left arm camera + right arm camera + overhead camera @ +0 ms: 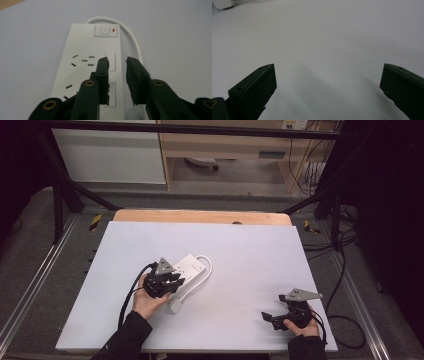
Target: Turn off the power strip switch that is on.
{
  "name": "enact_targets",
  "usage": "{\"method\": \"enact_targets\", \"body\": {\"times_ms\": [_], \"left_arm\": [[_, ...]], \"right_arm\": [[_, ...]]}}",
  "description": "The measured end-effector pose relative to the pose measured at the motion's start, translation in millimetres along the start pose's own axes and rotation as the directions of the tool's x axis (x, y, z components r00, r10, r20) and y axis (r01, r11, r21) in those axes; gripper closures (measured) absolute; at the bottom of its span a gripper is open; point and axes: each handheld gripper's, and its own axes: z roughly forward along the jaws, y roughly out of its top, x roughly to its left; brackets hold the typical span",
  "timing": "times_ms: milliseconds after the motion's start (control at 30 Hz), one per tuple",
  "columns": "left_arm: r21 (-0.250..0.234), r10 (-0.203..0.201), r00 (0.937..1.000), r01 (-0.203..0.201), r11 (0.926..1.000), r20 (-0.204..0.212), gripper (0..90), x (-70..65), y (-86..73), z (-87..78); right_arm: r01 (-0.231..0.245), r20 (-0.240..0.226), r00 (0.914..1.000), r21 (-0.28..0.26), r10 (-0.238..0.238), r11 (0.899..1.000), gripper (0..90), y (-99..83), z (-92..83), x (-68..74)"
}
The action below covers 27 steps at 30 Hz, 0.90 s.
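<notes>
A white power strip [190, 265] lies in the middle of the white table [250, 250], its white cable [206, 270] looping round to a white plug [174, 306] near the front. My left gripper [176, 279] hovers over the strip's near end. In the left gripper view the power strip [82, 50] shows its sockets and a switch [105, 30] with a red light. Above its right side the left gripper [117, 61] is open by a narrow gap, holding nothing. My right gripper [268, 318] sits at the table's front right. It [328, 66] is open wide over bare table.
A wooden edge [200, 216] runs along the table's far side. Black frame posts [60, 205] and cables [345, 270] stand around the table. A white object [222, 3] shows at the top left corner of the right gripper view.
</notes>
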Motion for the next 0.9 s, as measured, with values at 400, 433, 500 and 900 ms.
{"method": "enact_targets", "body": {"times_ms": [400,433,500,900], "left_arm": [[0.021,-0.040,0.9978,0.041,0.9989,-0.052,35.1,15.0,-12.6,-20.4],[0.024,-0.045,0.9974,0.047,0.9986,-0.056,31.9,15.8,-13.7,-22.0],[0.027,-0.053,0.9963,0.055,0.9981,-0.067,25.2,17.2,-16.0,-24.6],[0.024,-0.053,0.9902,0.056,0.9981,-0.129,7.3,24.8,-30.2,-43.1]], "right_arm": [[0.004,0.003,1.0000,-0.002,-0.004,1.000,1.3,0.0,-0.2,-0.4],[0.004,0.002,1.0000,-0.002,-0.004,1.000,1.3,0.0,-0.2,-0.3],[0.002,0.002,1.0000,-0.002,-0.002,1.000,1.3,0.0,-0.2,-0.3],[-0.001,0.004,1.0000,-0.005,0.001,1.000,1.3,0.1,-0.5,-0.3]]}}
